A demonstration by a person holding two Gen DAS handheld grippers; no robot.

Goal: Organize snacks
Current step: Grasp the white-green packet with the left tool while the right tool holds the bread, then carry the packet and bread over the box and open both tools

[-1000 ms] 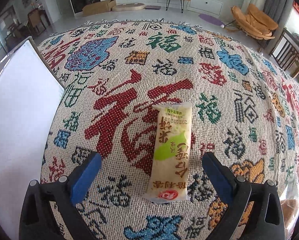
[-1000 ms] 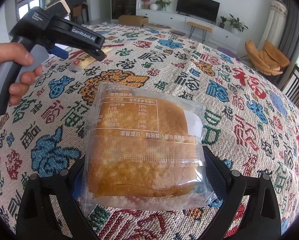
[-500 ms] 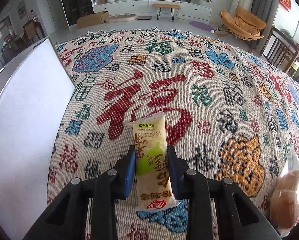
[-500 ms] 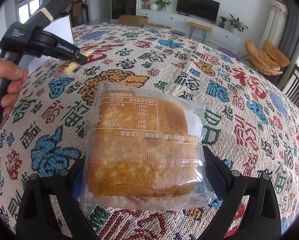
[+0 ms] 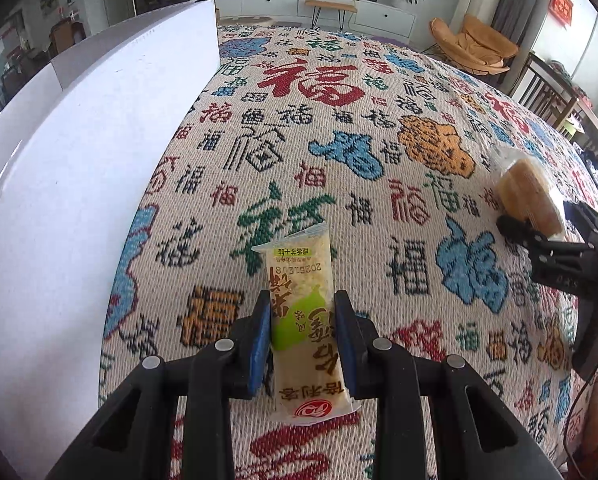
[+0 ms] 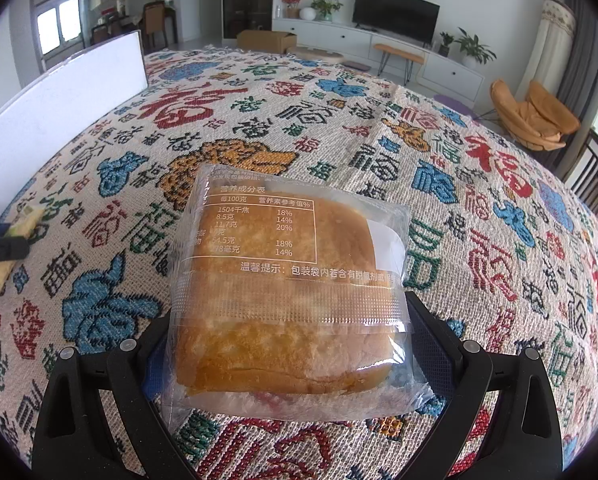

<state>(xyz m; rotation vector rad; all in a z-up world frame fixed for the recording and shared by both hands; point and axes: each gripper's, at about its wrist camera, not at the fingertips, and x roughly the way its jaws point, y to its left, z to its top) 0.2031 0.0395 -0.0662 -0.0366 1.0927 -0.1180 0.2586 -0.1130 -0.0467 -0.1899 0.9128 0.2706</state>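
- Left gripper [image 5: 302, 334] is clamped on the snack bar [image 5: 305, 328], at lower centre of its view.
- Right gripper [image 6: 283, 340] squeezes the bread packet [image 6: 287, 280] at frame centre, above the patterned cloth [image 6: 459, 184].

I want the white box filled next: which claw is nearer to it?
Left. The left claw, gripping the snack bar, is beside the white box; the right claw holds bread farther off.
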